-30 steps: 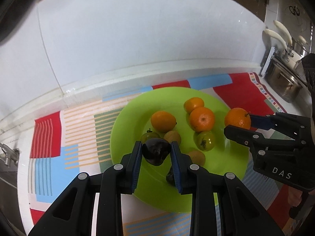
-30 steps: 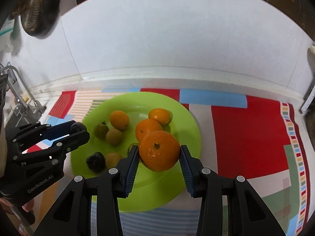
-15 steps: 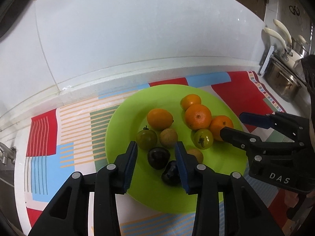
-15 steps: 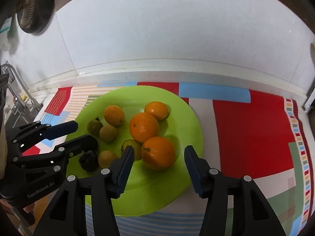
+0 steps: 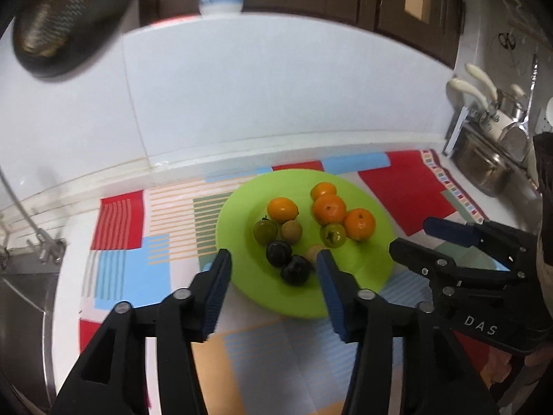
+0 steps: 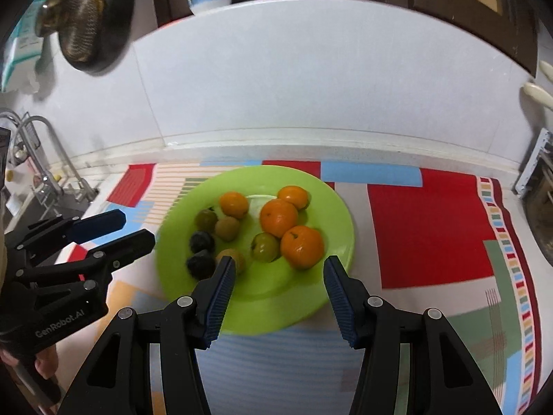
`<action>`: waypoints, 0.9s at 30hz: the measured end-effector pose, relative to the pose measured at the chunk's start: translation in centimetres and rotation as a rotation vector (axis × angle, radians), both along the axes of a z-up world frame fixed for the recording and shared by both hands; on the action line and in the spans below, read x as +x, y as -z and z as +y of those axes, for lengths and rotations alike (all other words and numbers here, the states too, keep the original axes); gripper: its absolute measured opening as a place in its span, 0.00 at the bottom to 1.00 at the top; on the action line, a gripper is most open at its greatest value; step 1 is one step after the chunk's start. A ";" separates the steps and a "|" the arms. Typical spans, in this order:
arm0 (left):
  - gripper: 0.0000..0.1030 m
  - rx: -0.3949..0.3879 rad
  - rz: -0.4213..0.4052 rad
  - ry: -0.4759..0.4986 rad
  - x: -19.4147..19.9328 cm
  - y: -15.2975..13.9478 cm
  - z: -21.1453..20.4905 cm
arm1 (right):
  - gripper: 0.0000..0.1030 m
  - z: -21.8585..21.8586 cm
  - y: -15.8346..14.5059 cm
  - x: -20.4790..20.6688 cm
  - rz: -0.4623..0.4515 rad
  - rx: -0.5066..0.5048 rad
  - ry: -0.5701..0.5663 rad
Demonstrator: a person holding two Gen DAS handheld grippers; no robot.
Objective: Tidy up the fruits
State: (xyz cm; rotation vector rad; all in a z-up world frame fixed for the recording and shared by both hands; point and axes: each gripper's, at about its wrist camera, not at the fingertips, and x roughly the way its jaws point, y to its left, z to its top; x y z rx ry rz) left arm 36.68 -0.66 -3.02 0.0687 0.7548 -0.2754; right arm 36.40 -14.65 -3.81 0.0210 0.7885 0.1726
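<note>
Orange citrus sits grouped on the right half of the green plate (image 6: 342,228): the nearest orange (image 6: 301,246), a second orange (image 6: 278,217) touching it, and a small one (image 6: 293,196) behind, with a fourth orange fruit (image 6: 234,204) set apart to the left. Two green fruits (image 6: 264,247), two brownish ones (image 6: 227,228) and two dark plums (image 5: 294,269) fill the middle and left side, the plums side by side near the front-left rim.

Every fruit in view lies on the plate, none on the patterned cloth (image 6: 428,228) around it, so the gathering looks essentially done; the sorting by kind is only rough, and whether more is wanted cannot be told.

Both claws hang above the near side of the plate. The left claw (image 5: 274,276) is spread wide and holds nothing; the right claw (image 6: 279,285) is equally wide and empty. The cloth covers the desk (image 6: 114,180) against a white wall.
</note>
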 end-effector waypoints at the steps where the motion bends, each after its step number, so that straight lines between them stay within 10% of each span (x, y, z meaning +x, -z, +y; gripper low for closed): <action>1: 0.52 0.001 -0.012 0.000 -0.8 -0.4 0.2 | 0.52 0.1 -0.3 -0.6 -0.006 0.003 0.001; 27: 0.81 -0.015 -0.186 -0.030 -18.5 -5.9 2.0 | 0.61 0.8 -6.4 -19.5 -0.154 -0.006 0.122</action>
